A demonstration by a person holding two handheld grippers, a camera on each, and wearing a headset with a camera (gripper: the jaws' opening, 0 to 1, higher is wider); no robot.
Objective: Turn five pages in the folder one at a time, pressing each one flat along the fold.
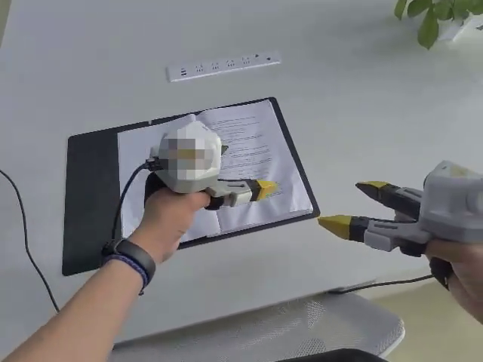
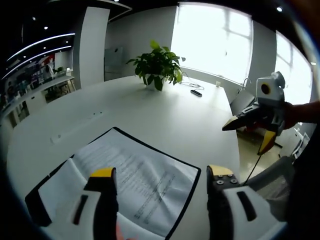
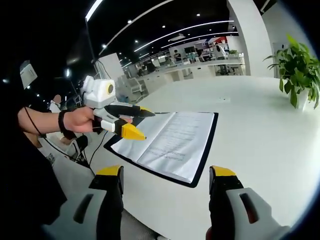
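Open flat on the counter (image 1: 362,90), toward its near edge and left of middle: the folder (image 1: 89,188), with a black cover that looks stiff and printed pages (image 1: 256,143) that look thin, light and limp (likely to buckle or crease under a hard pinch, and to slide under a mere push). Best taken at the free outer edge or lower corner of the right-hand page, peeling up a single sheet, well away from the bound fold. Left gripper (image 1: 256,190) held over the lower part of that right-hand page, fingers spread wide and gripping nothing, paper lying below and ahead of the tips in the left gripper view. Touching the sheet or just above it: cannot tell. Right gripper (image 1: 355,205) off the folder, just beyond its near right corner and over the counter's near edge, fingers likewise well apart and empty, tips aimed toward the page's outer edge. No sheet yet between either pair of fingers.
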